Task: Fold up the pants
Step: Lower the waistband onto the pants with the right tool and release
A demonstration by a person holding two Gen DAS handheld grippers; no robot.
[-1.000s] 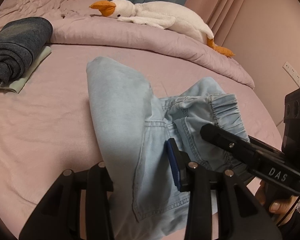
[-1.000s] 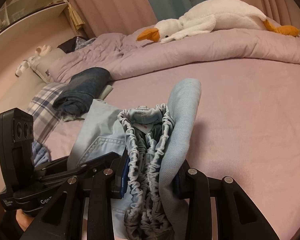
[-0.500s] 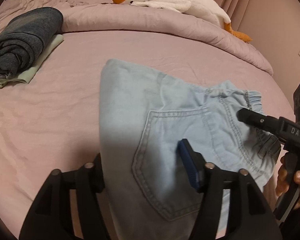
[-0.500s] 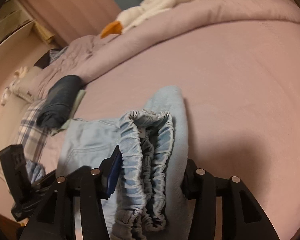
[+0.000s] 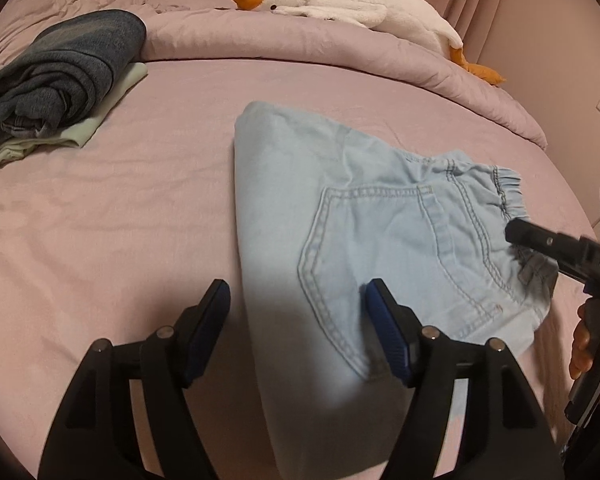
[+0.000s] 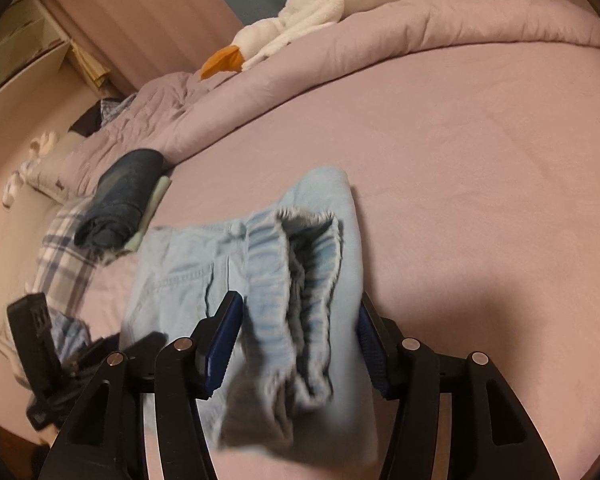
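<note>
A bed with a pink sheet fills both views; a rolled duvet runs along its far edge with a white plush goose on top. At the left of the left wrist view, a folded dark garment rests on a pale green one.

The light-blue denim pants lie folded on the sheet near the front edge, back pocket facing up and elastic waistband bunched toward the right gripper.

Left gripper: its jaws have just been opening; the fingers are released and straddle the folded left edge without pressing it. Right gripper: its jaws have likewise just been opening; the waistband sits between the fingers, with a visible gap on the left side, so the cloth appears let go.

Handling notes: the fabric is soft, light and limp. It will sag and unfold if lifted by a single layer. The gathered elastic is thick and springy. Take hold through all layers at a folded edge or at the waistband corners, and keep the cloth low over the sheet while moving it.
</note>
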